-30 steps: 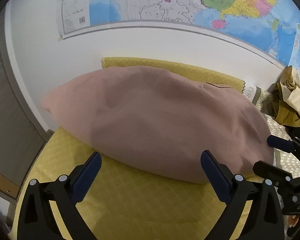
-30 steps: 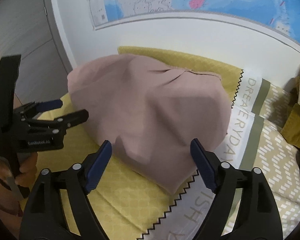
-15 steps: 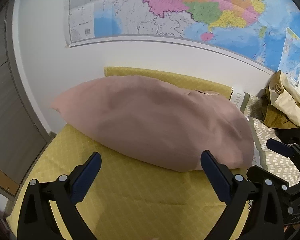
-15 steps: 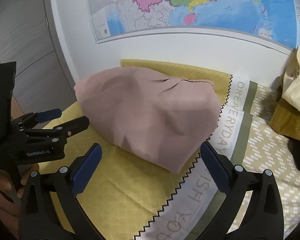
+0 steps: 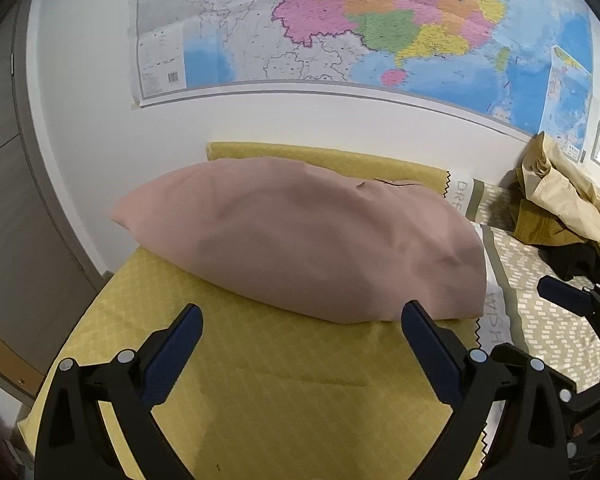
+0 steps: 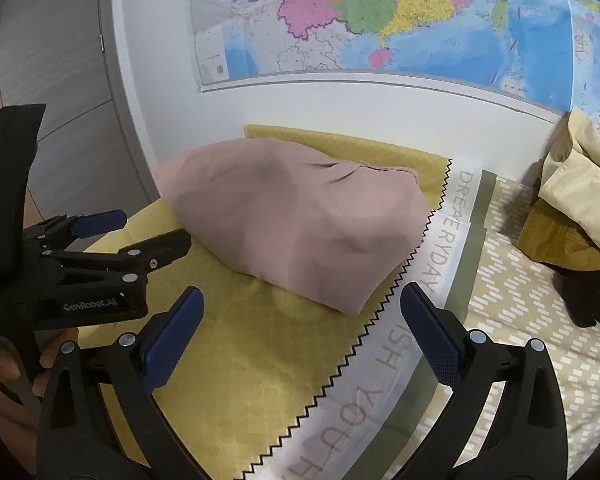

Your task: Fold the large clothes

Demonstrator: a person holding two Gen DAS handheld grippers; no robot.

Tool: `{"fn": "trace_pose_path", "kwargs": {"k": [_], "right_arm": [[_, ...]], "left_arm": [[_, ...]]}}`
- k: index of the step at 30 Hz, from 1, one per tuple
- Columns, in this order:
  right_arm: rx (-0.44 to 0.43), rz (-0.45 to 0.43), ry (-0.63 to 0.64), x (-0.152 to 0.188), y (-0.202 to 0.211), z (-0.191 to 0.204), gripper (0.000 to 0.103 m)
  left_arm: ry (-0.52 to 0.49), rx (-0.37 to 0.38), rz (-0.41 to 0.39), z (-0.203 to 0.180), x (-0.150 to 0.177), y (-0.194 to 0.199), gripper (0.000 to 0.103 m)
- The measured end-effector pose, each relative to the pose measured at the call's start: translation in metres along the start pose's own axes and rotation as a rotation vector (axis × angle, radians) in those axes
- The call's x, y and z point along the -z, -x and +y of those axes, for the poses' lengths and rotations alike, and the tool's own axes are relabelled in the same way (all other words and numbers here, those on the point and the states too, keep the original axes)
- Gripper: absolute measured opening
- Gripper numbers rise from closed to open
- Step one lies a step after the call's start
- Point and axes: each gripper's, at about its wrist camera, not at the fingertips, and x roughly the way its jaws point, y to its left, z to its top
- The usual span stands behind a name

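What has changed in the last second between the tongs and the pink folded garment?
Both tongs pulled back from the pink folded garment, toward the near side of the yellow cloth: the left tongs and right tongs now show more bare cloth before them. Both remained open and empty. The garment and the beige clothes pile did not visibly change.

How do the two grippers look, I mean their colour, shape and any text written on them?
Both are black plastic clamps with two long tapered fingers, silver rivets at the joints and dark blue textured pads. The left gripper and right gripper look alike. Seen from the right wrist, the left gripper's body bears white "GenRobot.AI" lettering. No cables or sleeves show.
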Motion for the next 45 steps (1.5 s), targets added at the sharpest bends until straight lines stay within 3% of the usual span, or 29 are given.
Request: {"fn": "trace_pose_path", "kwargs": {"k": [45], "right_arm": [[-0.019,-0.018,-0.038,0.017,0.028,0.005,0.097]], "left_arm": [[0.015,-0.011,-0.025,0.0,0.022,0.029,0.096]]}}
